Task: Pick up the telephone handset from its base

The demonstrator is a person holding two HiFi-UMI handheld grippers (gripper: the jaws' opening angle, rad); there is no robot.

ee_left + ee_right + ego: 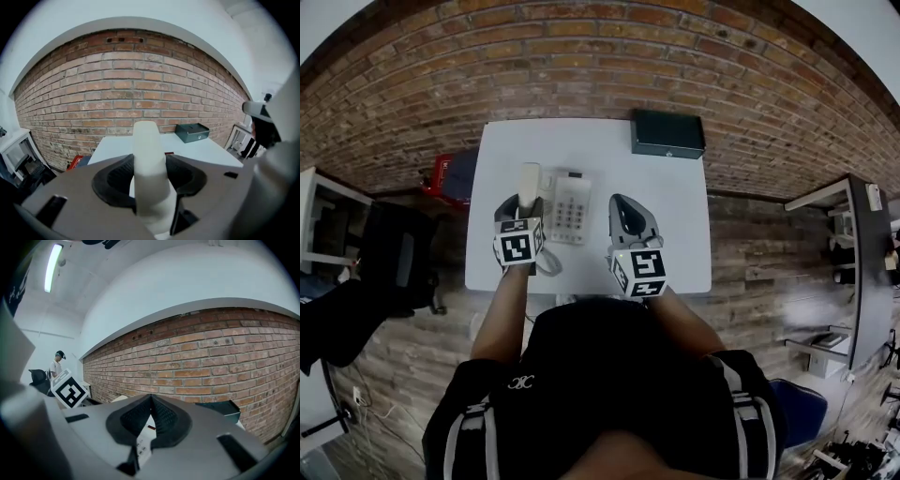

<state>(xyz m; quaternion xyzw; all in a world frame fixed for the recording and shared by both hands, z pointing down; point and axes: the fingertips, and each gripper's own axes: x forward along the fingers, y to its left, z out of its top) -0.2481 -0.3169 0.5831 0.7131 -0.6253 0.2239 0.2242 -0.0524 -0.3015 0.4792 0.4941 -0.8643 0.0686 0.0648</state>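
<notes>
Though slim, smooth cream plastic handset (149, 173)

cream handset (528, 181), white table (600, 150), dark-green box (667, 133)

The long cream plastic telephone handset (149, 168) looks smooth with a soft sheen, and the cream plastic telephone base (570, 208) has the same finish. The left gripper (525, 204) and right gripper (622, 202) have matt grey plastic shells, and their black pads (112, 180) look finely ribbed and rubbery. The white rectangular table (675, 225) is smooth and matt. At its far right, the dark green box (667, 133) looks like painted metal. The red-brown brick wall (581, 56) is rough, and the floor (759, 272) is weathered wood plank.
</notes>
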